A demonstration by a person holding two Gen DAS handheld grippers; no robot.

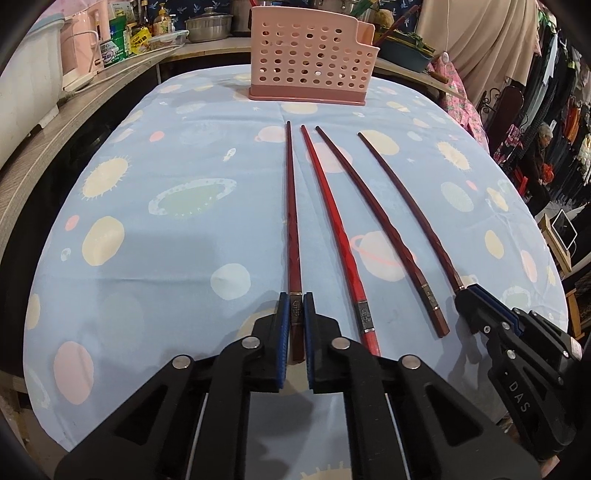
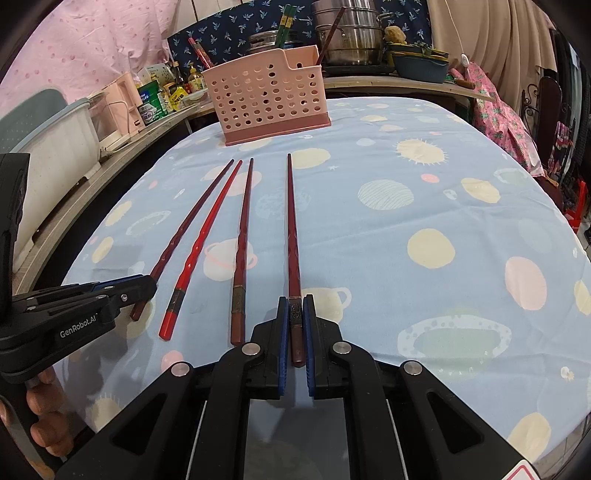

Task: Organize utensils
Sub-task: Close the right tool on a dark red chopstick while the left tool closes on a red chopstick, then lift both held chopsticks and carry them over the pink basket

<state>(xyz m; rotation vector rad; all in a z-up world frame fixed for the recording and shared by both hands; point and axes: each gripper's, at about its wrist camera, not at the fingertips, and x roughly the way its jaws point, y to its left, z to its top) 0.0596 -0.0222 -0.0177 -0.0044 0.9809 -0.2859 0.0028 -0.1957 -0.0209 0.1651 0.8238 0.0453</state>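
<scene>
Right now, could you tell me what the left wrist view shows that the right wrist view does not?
Only the left wrist view: a bystander at far right. Only the right wrist view: the hand holding the left gripper, and green chopsticks beyond the holder. Both: four red chopsticks on the tablecloth, the holder, and the right gripper, like the left, shut on an outer chopstick.

Both wrist cameras sit low and close over the near table [image 1: 155, 229] edge, facing the far basket [image 1: 310, 62]; the left stands left, and both share four chopsticks [image 2: 242, 236]
</scene>
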